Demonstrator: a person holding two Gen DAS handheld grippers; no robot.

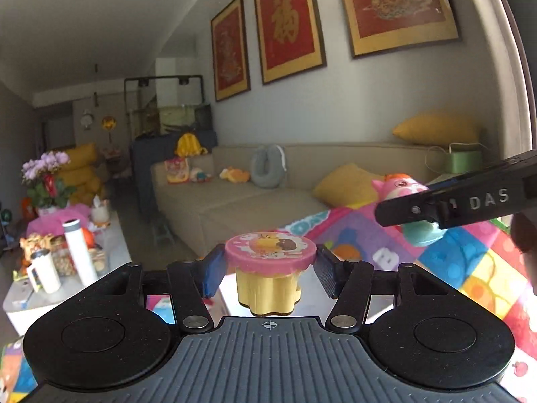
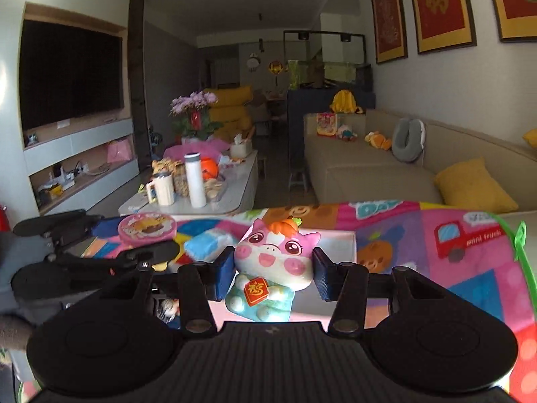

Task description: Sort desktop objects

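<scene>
My left gripper (image 1: 268,268) is shut on a yellow flower-shaped box with a pink picture lid (image 1: 270,252), held up in the air; both blue pads press the lid's rim. In the right wrist view the same box (image 2: 147,228) shows at the left, between the left gripper's fingers (image 2: 157,253). My right gripper (image 2: 273,268) is shut on a pink and white cow figurine (image 2: 273,262) in a teal dress holding a red tag. The left wrist view shows that figurine (image 1: 402,184) at the right, behind a black finger (image 1: 453,205) of the right gripper.
A colourful play mat (image 2: 436,235) spreads below and ahead of both grippers. A white low table (image 2: 241,188) carries a white bottle (image 2: 196,181), a mug (image 2: 164,188), snacks and flowers. A beige sofa (image 2: 386,168) with yellow cushions runs along the right wall.
</scene>
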